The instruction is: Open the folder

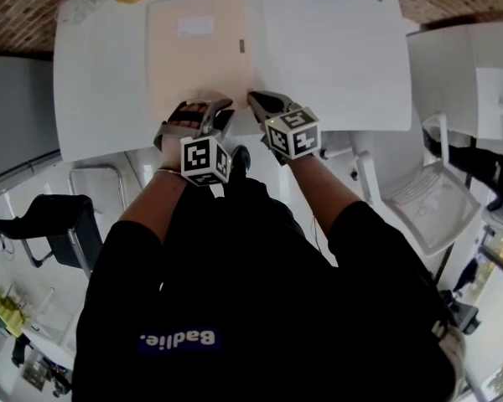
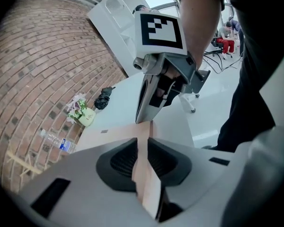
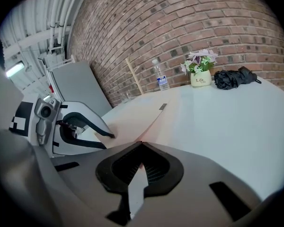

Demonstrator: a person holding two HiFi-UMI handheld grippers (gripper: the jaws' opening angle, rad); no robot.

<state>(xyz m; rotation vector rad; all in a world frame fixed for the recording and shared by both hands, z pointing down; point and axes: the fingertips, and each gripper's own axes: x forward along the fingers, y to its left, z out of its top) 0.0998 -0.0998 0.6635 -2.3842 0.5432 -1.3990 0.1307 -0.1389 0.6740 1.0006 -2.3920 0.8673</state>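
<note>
Closest to you, your left claw point(image 2: 143, 150) is clamped on the near edge of the folder point(image 1: 199, 57). The thin peach card stands edgewise between the two pads and both press on it, so you have a hold for lifting. Just beside it, at the folder's near right corner, your right claw point(image 3: 141, 148) is nearly together on a thin pale edge. I judge this is the lower layer, pinned so that the folder does not slide or rise as a whole when the other hand lifts, but the view does not let me be sure which layer it is. Both claws point downward at a slant, which suits a grip on a flat sheet from the front. The folder itself lies flat on the white surface point(image 1: 335, 57), with its near edge on the side where you stand, so the claws reach it without stretching. In the right gripper view the front cover point(image 3: 132, 117) seems raised only a little on the left claw's side, so I judge the opening is just at its beginning. Beyond the folder's far edge stand a clear bottle point(image 3: 162, 81), a small flower pot point(image 3: 200, 78) and a black bundle point(image 3: 234, 77). They are well apart from the folder, so they are not likely to hinder the cover.
</note>
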